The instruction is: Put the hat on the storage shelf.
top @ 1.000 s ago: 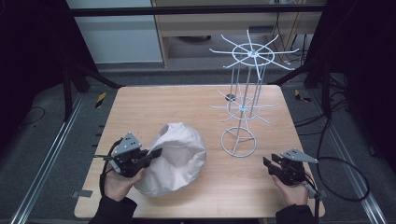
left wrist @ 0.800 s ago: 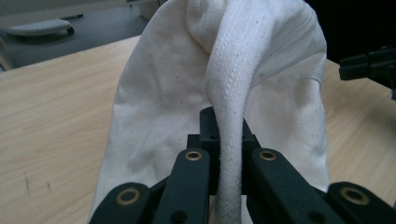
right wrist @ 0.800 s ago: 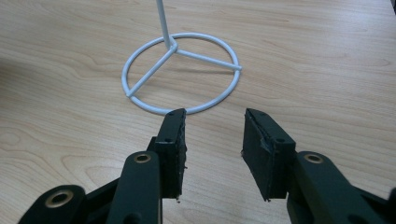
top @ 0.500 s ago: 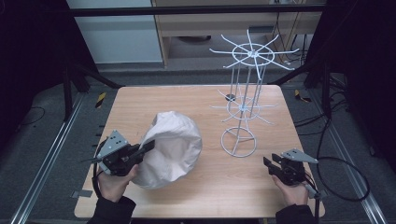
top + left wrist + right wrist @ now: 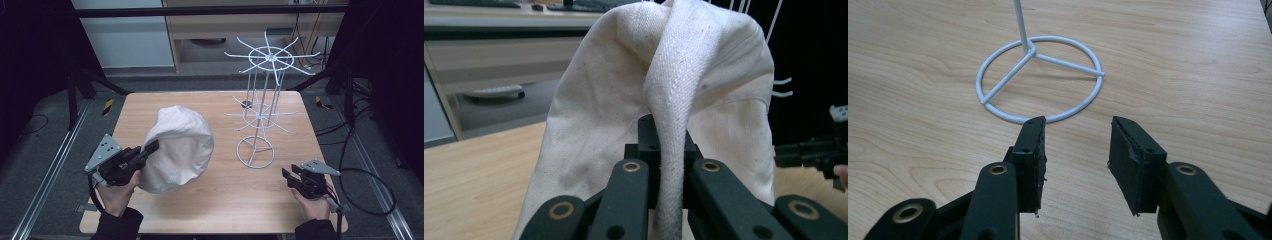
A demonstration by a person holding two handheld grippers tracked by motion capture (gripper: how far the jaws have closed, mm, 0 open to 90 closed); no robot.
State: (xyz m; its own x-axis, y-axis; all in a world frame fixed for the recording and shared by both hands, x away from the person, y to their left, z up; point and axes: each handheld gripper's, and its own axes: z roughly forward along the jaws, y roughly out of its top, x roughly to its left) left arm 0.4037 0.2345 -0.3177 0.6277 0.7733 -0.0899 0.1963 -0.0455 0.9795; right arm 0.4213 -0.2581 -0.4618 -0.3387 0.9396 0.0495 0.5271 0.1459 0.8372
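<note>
White hat (image 5: 180, 147) between left fingers (image 5: 142, 152)

We note the hat (image 5: 704, 75) pinched in the left gripper (image 5: 669, 170) is off-white woven cloth, matt, with a ribbed seam. The rack (image 5: 1040, 75) ahead of the right gripper (image 5: 1075, 150) is smooth white-coated wire. The table (image 5: 923, 100) beneath is grained wood, faintly sheened.

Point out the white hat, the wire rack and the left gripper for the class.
white hat (image 5: 182, 145): high view, crown.
wire rack (image 5: 255, 152): high view, ring base.
left gripper (image 5: 667, 200): left gripper view, between its jaws.
</note>
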